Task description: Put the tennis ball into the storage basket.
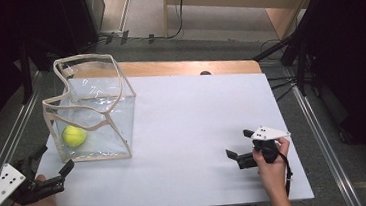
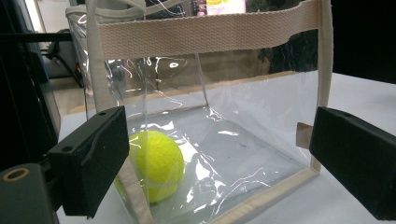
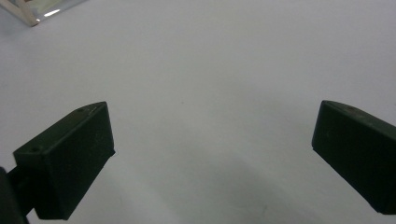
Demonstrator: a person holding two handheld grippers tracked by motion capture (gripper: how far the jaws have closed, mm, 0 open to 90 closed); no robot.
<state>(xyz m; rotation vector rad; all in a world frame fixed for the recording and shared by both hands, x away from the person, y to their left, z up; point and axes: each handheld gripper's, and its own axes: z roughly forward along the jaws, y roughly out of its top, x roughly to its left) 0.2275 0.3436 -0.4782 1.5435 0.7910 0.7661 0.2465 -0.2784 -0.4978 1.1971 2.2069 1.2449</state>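
A clear plastic bag (image 1: 96, 108) with cream fabric trim stands upright and open on the left of the white table (image 1: 193, 132). A yellow tennis ball (image 1: 74, 135) lies inside it near the front left corner. My left gripper (image 1: 54, 158) is open just in front of the bag's near corner, touching nothing. In the left gripper view the ball (image 2: 156, 164) shows through the bag's wall (image 2: 243, 135) between the wide-apart jaws. My right gripper (image 1: 240, 144) is open low over the bare table at the right, nothing between its jaws.
A strip of wooden tabletop (image 1: 188, 66) shows behind the white sheet. Black stands and cables (image 1: 292, 53) crowd the floor at the right and back. Metal rails (image 1: 4, 143) run along both sides of the table. A corner of the bag (image 3: 32, 14) shows in the right gripper view.
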